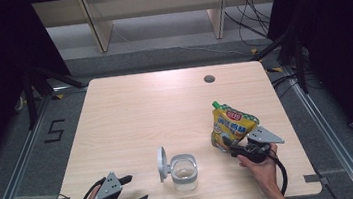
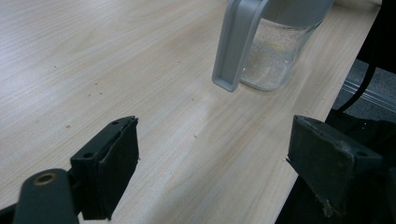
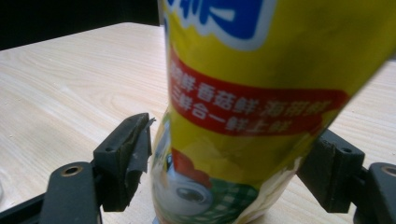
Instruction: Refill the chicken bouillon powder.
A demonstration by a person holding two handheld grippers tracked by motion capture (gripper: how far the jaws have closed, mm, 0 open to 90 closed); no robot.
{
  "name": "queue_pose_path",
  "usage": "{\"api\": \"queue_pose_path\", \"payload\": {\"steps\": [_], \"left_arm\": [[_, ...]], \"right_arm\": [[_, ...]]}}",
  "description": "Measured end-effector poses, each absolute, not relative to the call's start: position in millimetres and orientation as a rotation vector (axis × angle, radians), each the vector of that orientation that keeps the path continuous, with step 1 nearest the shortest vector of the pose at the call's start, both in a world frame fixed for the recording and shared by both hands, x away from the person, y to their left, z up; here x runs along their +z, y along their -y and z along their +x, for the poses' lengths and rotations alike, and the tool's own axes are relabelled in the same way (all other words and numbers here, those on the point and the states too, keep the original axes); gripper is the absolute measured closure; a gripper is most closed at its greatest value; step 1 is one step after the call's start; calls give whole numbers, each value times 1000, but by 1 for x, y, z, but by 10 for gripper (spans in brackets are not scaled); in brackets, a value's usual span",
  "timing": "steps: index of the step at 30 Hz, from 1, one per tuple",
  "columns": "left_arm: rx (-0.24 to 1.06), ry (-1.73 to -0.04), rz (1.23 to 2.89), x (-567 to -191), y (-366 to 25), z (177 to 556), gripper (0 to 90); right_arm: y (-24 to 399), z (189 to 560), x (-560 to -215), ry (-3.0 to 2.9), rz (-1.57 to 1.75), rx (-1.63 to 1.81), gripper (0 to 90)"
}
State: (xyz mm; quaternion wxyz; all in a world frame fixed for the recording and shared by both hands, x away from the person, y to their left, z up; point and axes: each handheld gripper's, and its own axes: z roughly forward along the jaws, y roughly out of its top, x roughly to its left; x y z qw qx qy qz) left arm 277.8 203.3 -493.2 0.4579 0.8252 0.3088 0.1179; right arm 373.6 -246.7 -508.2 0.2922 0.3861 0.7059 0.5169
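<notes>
Yellow pouch stands near the bench's right edge between the right gripper's wide jaws, grip unconfirmed; left gripper gapes empty; open jar awaits filling.

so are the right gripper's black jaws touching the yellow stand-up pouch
Cannot tell. In the right gripper view the yellow pouch stands between the right gripper jaws, close to both pads, but neither contact nor a gap shows plainly.

there was one wooden table. on it stood one yellow pouch and one clear container with one grey lid. two grippers were counted, a left gripper and a right gripper.
</notes>
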Motion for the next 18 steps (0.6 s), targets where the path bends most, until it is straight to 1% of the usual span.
{"api": "queue_pose_path", "payload": {"steps": [2,7,8,9,10,11,16,18], "left_arm": [[293,-758,2021,-494,-203,278,158],[292,-765,2020,-494,-203,277,159],[298,-755,2035,-493,-204,278,159],[296,-757,2034,-493,-204,278,158],[297,-757,2035,-493,-204,278,159],[295,-754,2034,-494,-203,278,159],[275,-763,2022,-494,-202,277,159],[275,-765,2023,-494,-202,277,159]], "right_arm": [[244,374,-510,-1874,1062,1409,266],[246,379,-511,-1869,1011,1393,269],[243,377,-511,-1881,1064,1435,272],[243,381,-513,-1869,1019,1424,274],[241,380,-513,-1855,1061,1434,275],[243,384,-514,-1843,1017,1409,280],[240,388,-516,-1855,1009,1443,290],[238,387,-516,-1822,1049,1460,295]]}}
